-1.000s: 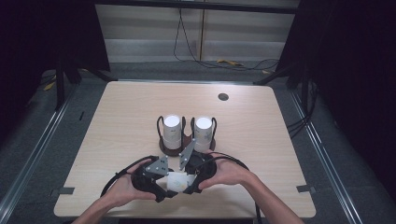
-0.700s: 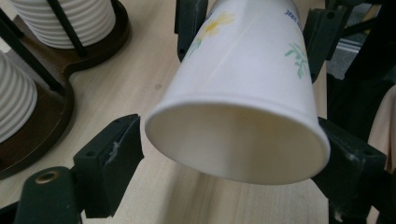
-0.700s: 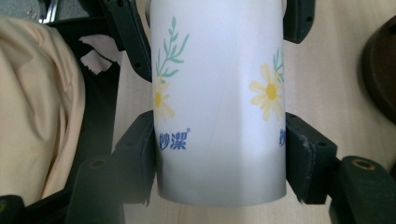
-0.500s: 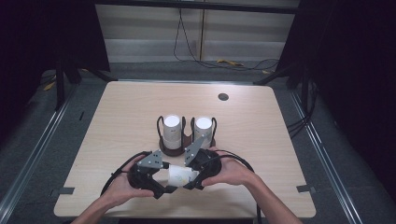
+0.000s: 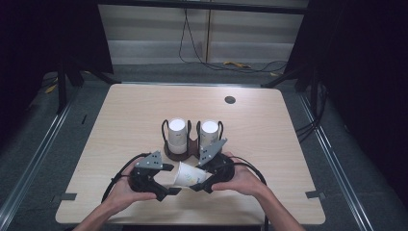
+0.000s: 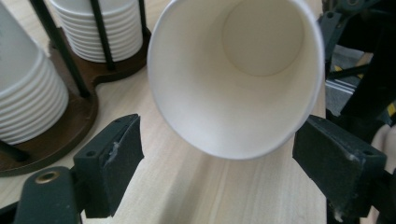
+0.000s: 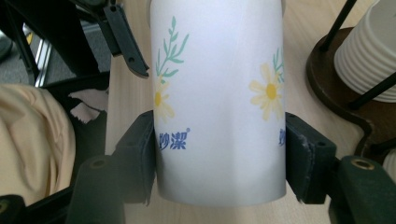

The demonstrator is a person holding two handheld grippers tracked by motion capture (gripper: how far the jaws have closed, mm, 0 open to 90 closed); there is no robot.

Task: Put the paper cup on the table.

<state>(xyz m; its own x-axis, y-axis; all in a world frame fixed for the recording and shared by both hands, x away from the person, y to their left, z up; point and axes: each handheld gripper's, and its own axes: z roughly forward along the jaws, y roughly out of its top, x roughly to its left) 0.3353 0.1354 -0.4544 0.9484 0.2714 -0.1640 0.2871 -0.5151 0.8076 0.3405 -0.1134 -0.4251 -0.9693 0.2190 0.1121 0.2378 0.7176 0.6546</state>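
The right gripper point(image 7: 219, 154) jaws clench the paper cup point(image 7: 219, 93); the left gripper point(image 6: 233, 158) jaws look released.

The table point(image 5: 144, 115) is seen from above and behind the person, looking forward and down. The left gripper view is set close, facing into the open mouth of the cup point(image 6: 236, 74). The right gripper view is pressed near its flowered side. The cup and rack point(image 7: 336, 88) are shared.

A matt white paper cup point(image 7: 219, 102) printed with daisies lies over a pale, smooth wood-grain table point(image 5: 134, 110)
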